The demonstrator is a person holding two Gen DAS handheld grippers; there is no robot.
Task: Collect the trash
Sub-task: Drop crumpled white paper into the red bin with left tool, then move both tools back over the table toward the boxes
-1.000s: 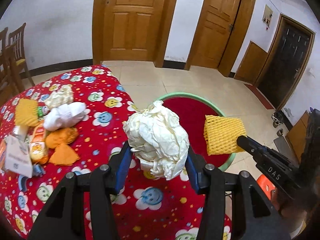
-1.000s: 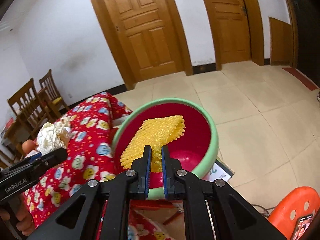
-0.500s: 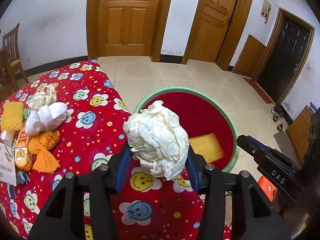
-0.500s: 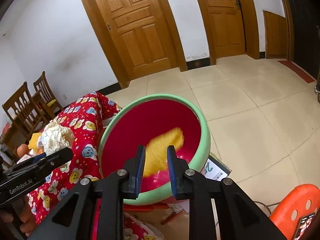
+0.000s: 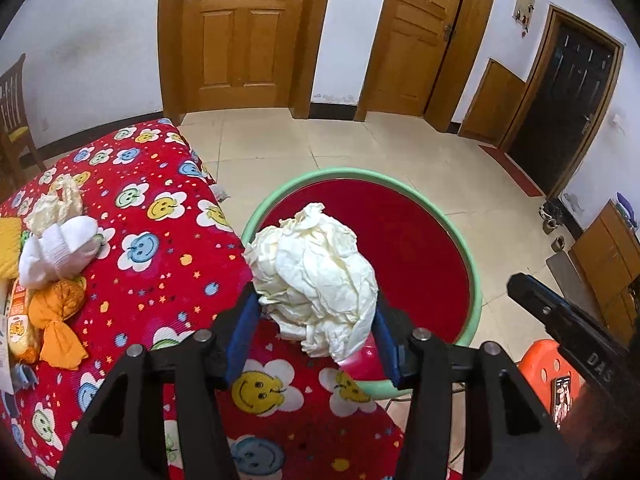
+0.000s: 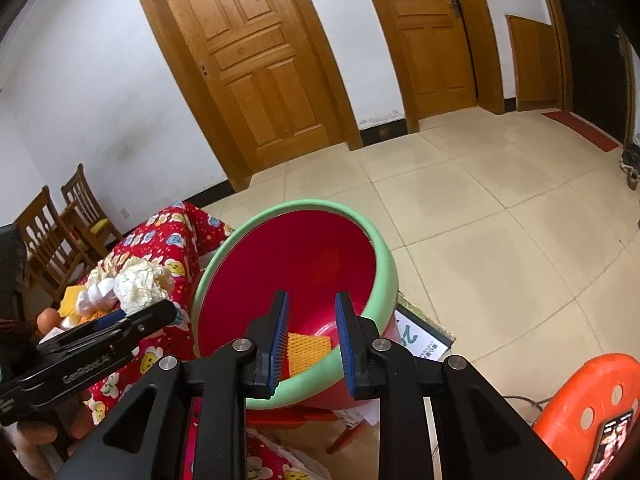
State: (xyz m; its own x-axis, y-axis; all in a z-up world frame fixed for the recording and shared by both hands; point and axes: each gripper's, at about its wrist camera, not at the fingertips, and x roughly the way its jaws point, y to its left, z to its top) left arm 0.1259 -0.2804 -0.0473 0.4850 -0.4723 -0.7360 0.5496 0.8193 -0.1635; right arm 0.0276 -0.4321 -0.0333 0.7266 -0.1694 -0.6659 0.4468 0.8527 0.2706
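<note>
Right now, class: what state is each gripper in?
Left gripper: closed on the crumpled paper ball.
Right gripper: open, holding nothing, above the basin.

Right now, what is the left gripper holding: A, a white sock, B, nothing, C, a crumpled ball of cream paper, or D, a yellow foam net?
C: the left gripper is shut on the crumpled paper ball, which it holds at the near rim of the red basin.

Crumpled matt paper (image 5: 316, 276), a glossy smooth plastic basin (image 6: 384, 276), a printed cloth table cover (image 5: 160, 264) and varnished wood doors (image 5: 236, 32) are shown.
</note>
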